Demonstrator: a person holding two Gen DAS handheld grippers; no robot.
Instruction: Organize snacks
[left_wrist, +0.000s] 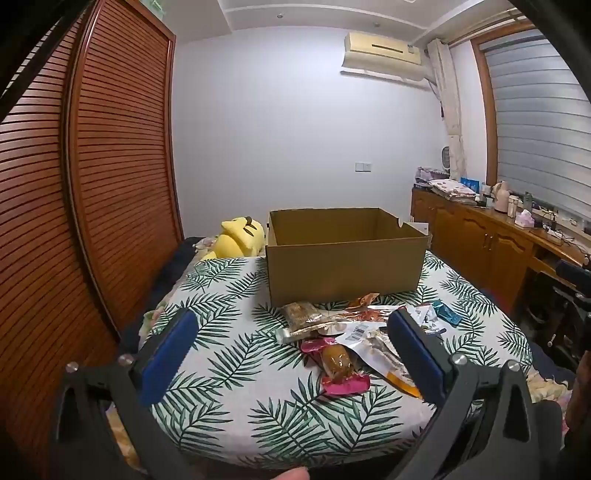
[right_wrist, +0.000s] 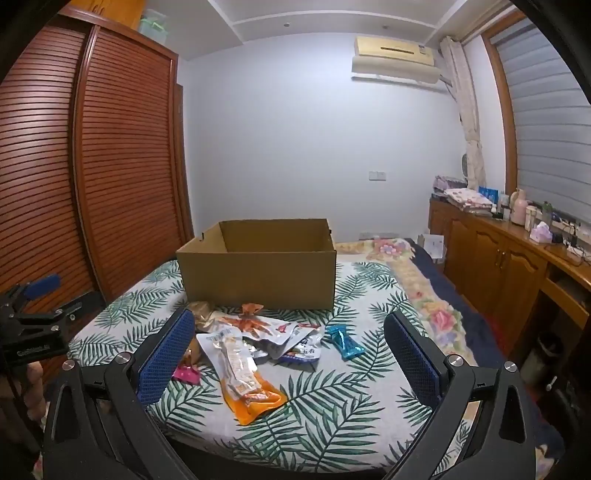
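L gripper (left_wrist: 291, 354) wide, holds nothing | R gripper (right_wrist: 290, 354) wide, holds nothing | snacks (right_wrist: 255, 339) in loose pile on leaf-print cloth (right_wrist: 332, 417), just in front of open box (right_wrist: 258, 273)

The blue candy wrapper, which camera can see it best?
The right wrist view. There the blue candy wrapper lies whole on the leaf-print cloth, apart from the snack pile, between the open fingers. In the left wrist view it sits small near the edge, just beyond the finger's tip.
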